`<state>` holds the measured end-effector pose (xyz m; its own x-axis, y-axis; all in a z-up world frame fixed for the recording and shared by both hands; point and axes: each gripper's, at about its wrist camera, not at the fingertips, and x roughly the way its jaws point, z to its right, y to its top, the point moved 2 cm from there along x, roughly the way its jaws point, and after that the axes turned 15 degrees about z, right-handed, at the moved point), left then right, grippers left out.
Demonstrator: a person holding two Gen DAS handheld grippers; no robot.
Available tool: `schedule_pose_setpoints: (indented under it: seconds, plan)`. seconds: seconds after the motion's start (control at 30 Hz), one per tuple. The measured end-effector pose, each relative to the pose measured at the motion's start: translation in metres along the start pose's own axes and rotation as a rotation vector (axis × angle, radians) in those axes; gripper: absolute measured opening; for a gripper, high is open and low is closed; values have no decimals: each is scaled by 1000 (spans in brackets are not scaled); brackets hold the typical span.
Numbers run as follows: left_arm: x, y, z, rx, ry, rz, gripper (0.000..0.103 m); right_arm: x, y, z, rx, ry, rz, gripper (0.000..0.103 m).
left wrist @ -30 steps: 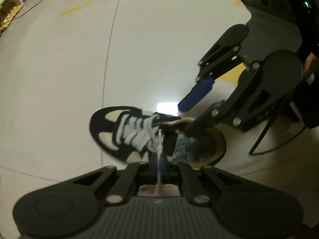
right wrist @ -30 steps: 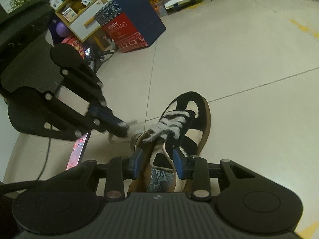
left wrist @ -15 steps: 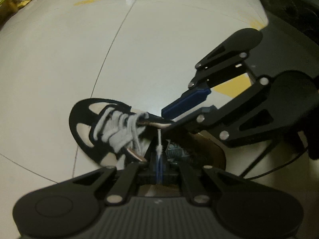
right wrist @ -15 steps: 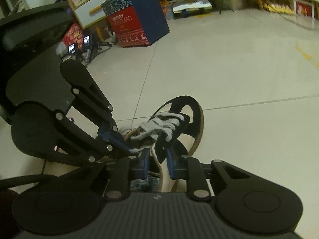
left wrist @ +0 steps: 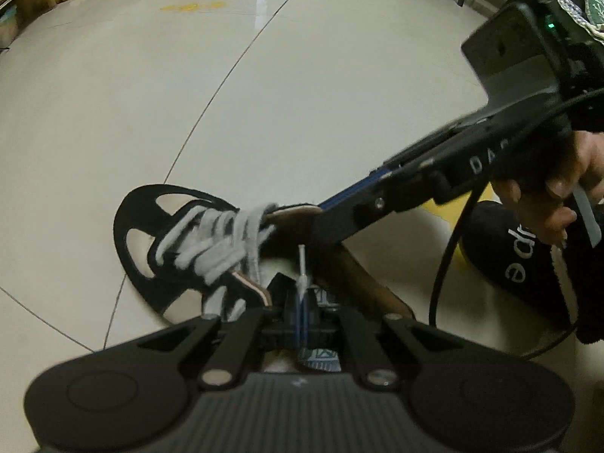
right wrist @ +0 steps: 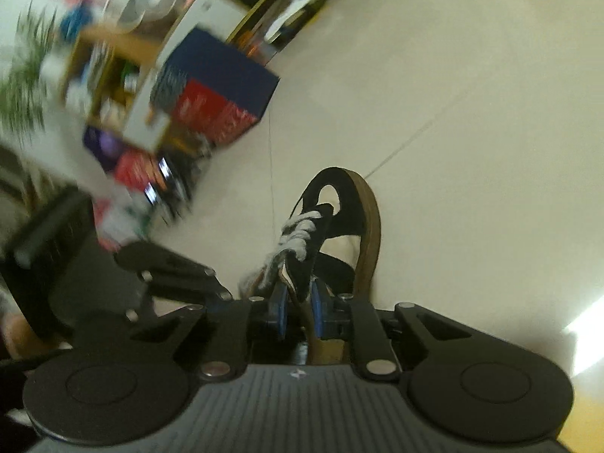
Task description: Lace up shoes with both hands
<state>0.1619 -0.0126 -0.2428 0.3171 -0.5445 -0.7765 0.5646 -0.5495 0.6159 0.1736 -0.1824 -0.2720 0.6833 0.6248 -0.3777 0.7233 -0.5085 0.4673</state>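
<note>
Shoe (left wrist: 177, 249) sits on the pale tiled floor (left wrist: 302, 94), a black and cream trainer with a brown sole, its toe pointing away from both cameras and its grey-white laces (left wrist: 222, 241) crossed over the tongue. In the left wrist view the left gripper (left wrist: 301, 315) points steeply down over the shoe's opening with its blue pads pressed together on a lace end (left wrist: 302, 268), whose stiff white tip stands up just above the pads. The right gripper (left wrist: 339, 200) comes in from the right side of that view, long and dark, its blue-edged fingers reaching the top of the lacing at the shoe's collar; a hand (left wrist: 566, 185) grips its handle at the right edge, and a black cable (left wrist: 449, 241) loops down from it. From the right wrist view the right gripper's own blue pads (right wrist: 317, 311) stand a narrow way apart and are closing, with the upper edge of the shoe's side and tongue between them; whether the pads already press on it cannot be told. That view is blurred on the left, where a dark blue and red box (right wrist: 222, 90) stands before cluttered shelves (right wrist: 109, 60).
</note>
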Motion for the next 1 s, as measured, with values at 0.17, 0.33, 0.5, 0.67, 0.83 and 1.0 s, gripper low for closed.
schedule_pose_setpoints:
  seconds: [0.17, 0.33, 0.5, 0.67, 0.83, 1.0]
  plan:
    - [2, 3, -3, 2, 11, -8, 2, -4, -3, 8, 96, 41, 9, 16]
    - [-3, 9, -9, 15, 29, -13, 2, -5, -4, 1, 60, 43, 6, 16]
    - [-4, 14, -10, 46, 26, -28, 2, -1, -4, -3, 6, 32, 2, 16]
    - [-4, 16, -12, 67, 22, -35, 2, 1, -5, -9, -60, 20, -5, 16]
    - [-4, 19, -15, 85, 16, -48, 2, 2, -6, -10, -77, 16, -7, 16]
    - [-4, 20, -16, 99, 12, -53, 2, 3, -6, -13, -100, 13, -10, 16]
